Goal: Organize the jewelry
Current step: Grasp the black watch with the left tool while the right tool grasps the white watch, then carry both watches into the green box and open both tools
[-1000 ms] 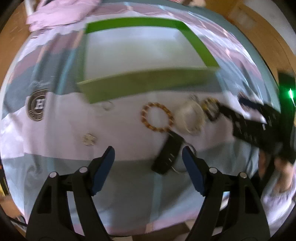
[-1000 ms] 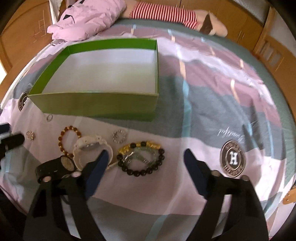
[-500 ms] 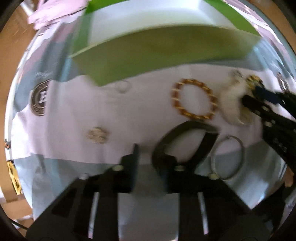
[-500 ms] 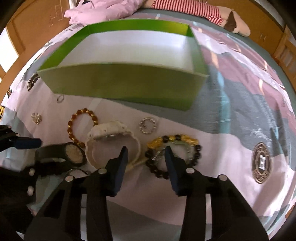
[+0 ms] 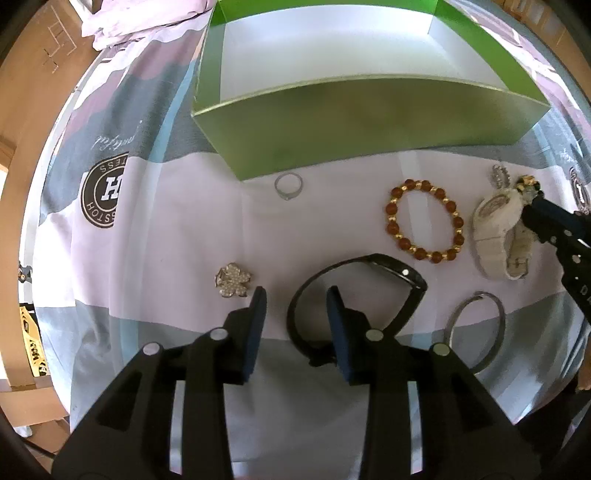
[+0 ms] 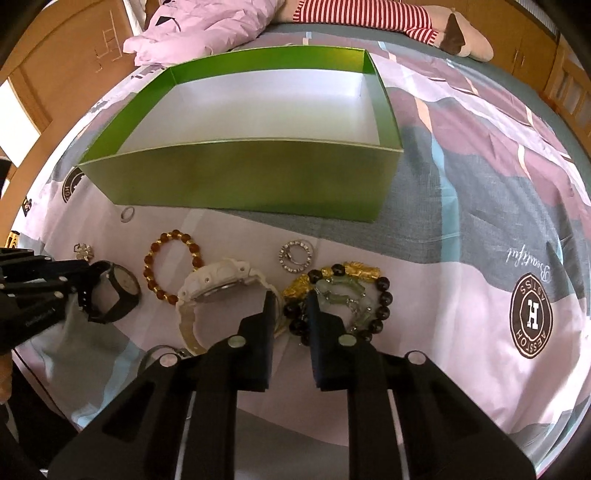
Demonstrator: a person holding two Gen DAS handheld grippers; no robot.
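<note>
Jewelry lies on a bedspread in front of an open green box (image 5: pixel 369 122), also in the right wrist view (image 6: pixel 243 173). My left gripper (image 5: pixel 295 295) is partly closed, its fingers straddling the strap of a black watch (image 5: pixel 369 266), with a gap still showing. My right gripper (image 6: pixel 290 299) is nearly shut around the edge of a black-and-gold bead bracelet (image 6: pixel 340 291), beside a white watch (image 6: pixel 218 284). An amber bead bracelet (image 5: pixel 424 219), a silver ring (image 5: pixel 289 185), a flower brooch (image 5: pixel 232 279) and a silver bangle (image 5: pixel 476 332) lie around.
A small rhinestone ring (image 6: pixel 296 255) lies between the box and the bracelets. A pink quilt (image 6: pixel 207 29) and a striped plush toy (image 6: pixel 388 14) lie at the bed's far end. Wooden furniture (image 6: pixel 554 55) lines the bed.
Both grippers came down close to the bed and narrowed from wide open. The left one went onto the black watch strap, the right one onto the dark bead bracelet.
</note>
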